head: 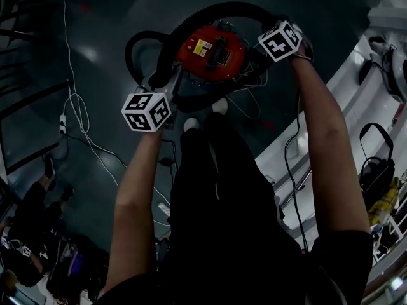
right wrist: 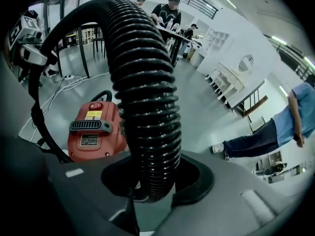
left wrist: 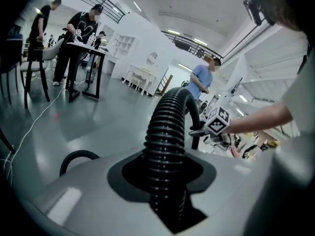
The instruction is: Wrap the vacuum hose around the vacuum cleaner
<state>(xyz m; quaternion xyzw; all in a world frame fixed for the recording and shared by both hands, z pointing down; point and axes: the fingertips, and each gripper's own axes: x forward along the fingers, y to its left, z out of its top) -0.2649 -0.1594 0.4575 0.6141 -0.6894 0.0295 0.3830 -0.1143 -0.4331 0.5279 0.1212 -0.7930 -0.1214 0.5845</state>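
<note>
The red vacuum cleaner [head: 210, 53] stands on the dark floor in front of my feet. It also shows at the lower left of the right gripper view, vacuum cleaner [right wrist: 93, 129]. Its black ribbed hose [head: 222, 8] arcs from a loop at the left, over the far side of the body, to the right. My left gripper [head: 162, 91] is at the near left of the vacuum cleaner, shut on the hose [left wrist: 165, 146]. My right gripper [head: 270, 46] is at the vacuum cleaner's right, shut on the hose [right wrist: 142, 107] further along, which rises in a bend above the jaws.
A white cable [head: 73, 100] and a power strip [head: 62, 122] lie on the floor to the left. White benches [head: 356, 88] with headsets run along the right. People stand at a black table [left wrist: 78, 38]. A person in a blue shirt [right wrist: 290, 122] stands nearby.
</note>
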